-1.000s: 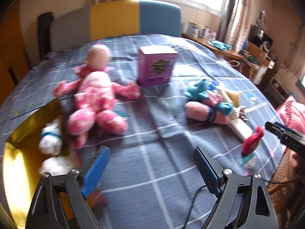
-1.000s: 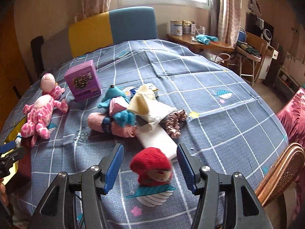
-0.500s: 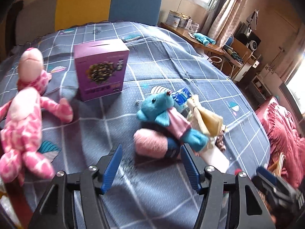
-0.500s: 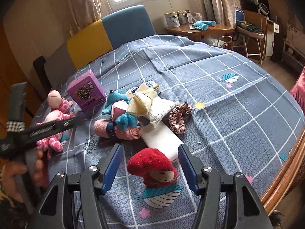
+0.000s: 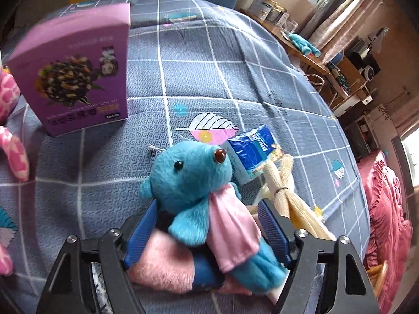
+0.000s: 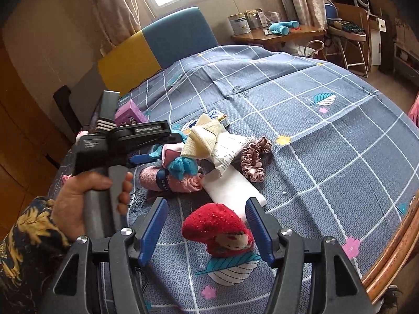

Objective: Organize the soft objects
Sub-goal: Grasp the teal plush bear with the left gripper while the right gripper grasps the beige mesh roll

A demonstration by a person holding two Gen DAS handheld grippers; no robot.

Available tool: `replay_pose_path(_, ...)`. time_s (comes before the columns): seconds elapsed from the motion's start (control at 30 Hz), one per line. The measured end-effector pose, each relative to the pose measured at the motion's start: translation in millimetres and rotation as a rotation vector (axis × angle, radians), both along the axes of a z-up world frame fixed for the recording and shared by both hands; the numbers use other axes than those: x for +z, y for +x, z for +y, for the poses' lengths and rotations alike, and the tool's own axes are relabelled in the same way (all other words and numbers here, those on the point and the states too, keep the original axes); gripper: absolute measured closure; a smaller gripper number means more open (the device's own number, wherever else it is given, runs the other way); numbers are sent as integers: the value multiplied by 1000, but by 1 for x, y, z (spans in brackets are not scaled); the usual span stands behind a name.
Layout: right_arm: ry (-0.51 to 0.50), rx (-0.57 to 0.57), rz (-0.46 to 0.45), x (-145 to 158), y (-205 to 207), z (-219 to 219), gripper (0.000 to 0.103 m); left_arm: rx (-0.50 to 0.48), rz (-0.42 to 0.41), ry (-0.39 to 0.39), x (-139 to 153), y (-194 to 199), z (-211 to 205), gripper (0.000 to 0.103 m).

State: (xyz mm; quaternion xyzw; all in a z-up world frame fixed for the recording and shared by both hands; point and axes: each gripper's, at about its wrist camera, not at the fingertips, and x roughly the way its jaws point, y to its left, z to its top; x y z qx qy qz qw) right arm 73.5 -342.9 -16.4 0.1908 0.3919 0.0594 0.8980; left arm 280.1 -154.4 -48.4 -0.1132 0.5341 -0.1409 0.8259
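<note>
Checked blue tablecloth (image 6: pixel 327 136) covering the table.
Lying on it: purple box (image 5: pixel 76 73), blue plush (image 5: pixel 193 188), scrunchie (image 6: pixel 252 158), red-haired doll (image 6: pixel 222 231).

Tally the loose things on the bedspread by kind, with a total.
Soft toys: 3, the blue bear, the pink spotted doll, the red-haired doll
Boxes: 1, the purple box
Tissue packs: 1, the blue pack
Scrunchies: 1, the pink scrunchie
Rolled pink towels: 1
Cream cloths: 1
Total: 8
</note>
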Motion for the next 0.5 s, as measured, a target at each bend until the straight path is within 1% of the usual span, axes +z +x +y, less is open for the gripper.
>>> replay_pose_path(0.1,-3,7,1,0,0,1,40,15,29,10,-15,9,-4,58)
replay_pose_path(0.17,-11,17,-2,0,0,4,40,13,30,-33,-19,7,2,68)
replay_pose_path(0.23,-21,26,-2,1,0,6,40,10,11,-75,-14,2,12,69)
replay_pose_path(0.3,-29,36,-2,1,1,9,40,6,-30,-106,-3,-7,24,69)
replay_pose_path(0.43,-42,48,7,1,3,11,40,-20,-123,-106,24,-35,52,69)
replay_pose_path(0.5,-43,57,21,0,7,12,40,-30,-152,-105,34,-48,65,69)
